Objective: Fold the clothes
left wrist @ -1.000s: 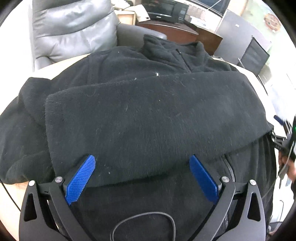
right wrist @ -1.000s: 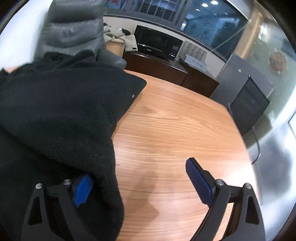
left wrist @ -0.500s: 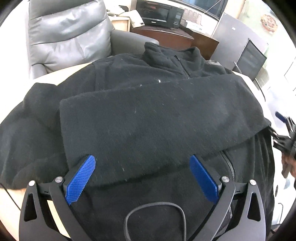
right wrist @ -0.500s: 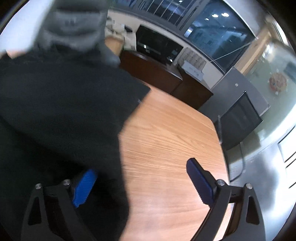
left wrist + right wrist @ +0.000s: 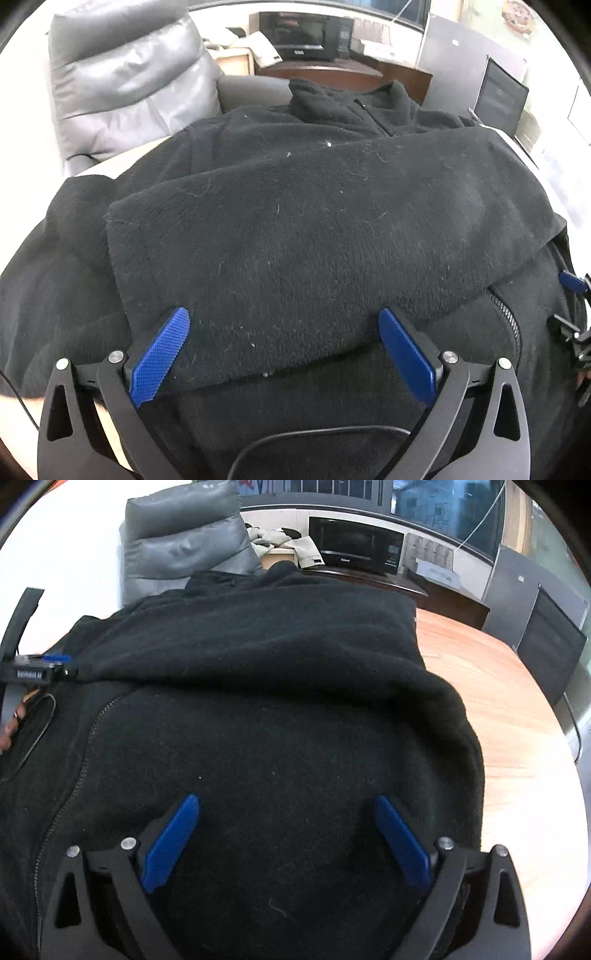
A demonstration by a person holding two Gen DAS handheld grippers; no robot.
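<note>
A black fleece jacket (image 5: 314,229) lies on the wooden table, collar (image 5: 347,99) at the far side, a sleeve folded across its front. My left gripper (image 5: 282,321) is open and empty above the sleeve's near edge. My right gripper (image 5: 286,805) is open and empty above the jacket's (image 5: 266,701) right half, near the zipper (image 5: 81,764). Each gripper shows at the edge of the other view: the right gripper in the left wrist view (image 5: 572,284), the left gripper in the right wrist view (image 5: 55,659).
The wooden table (image 5: 517,709) shows bare to the right of the jacket. A grey leather armchair (image 5: 125,85) stands behind the table. A dark cabinet with a microwave (image 5: 354,550) is further back. A black chair (image 5: 550,642) stands at the far right.
The right gripper swung left from the table's bare wood to above the jacket's body. The left gripper drew back slightly, so more of the jacket and chair shows. Both stayed open.
</note>
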